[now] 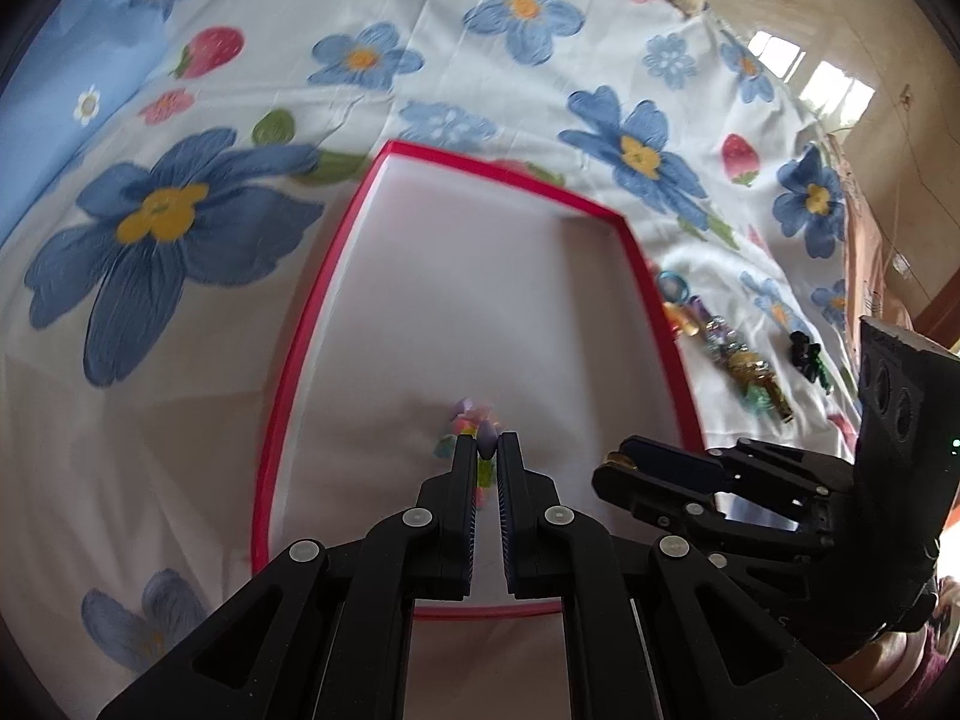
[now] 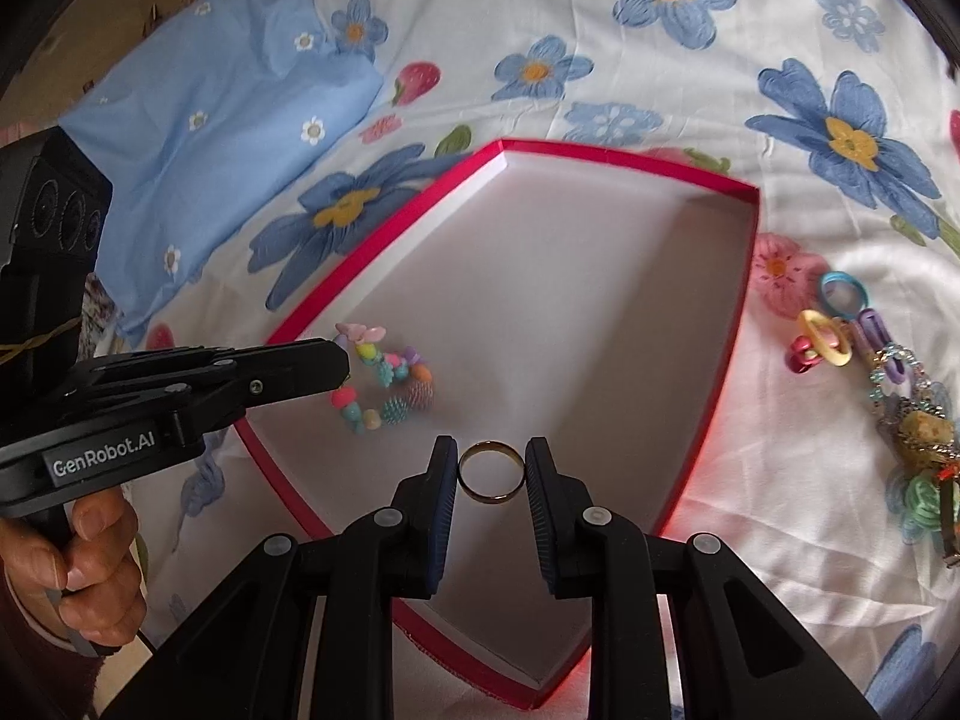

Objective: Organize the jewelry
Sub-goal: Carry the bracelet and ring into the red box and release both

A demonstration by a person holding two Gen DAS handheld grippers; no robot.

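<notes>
- My right gripper (image 2: 490, 471) pinches the gold ring (image 2: 489, 471) across its width, fingers part-closed, above the red box (image 2: 744, 276) floor, ready to drop it in
- My left gripper (image 1: 485, 450), nearly closed, nips a bead of the bead bracelet (image 2: 384, 381) inside the box
- More trinkets (image 2: 882, 372) wait on the bedsheet (image 1: 420, 48) beside the box

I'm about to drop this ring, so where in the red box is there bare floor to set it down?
The red box is bare across its far half and right side, right of the beaded bracelet. The left gripper crowds the near-left. Outside, the jewelry pile fills the sheet's right side. The right gripper holds the gold ring.
</notes>
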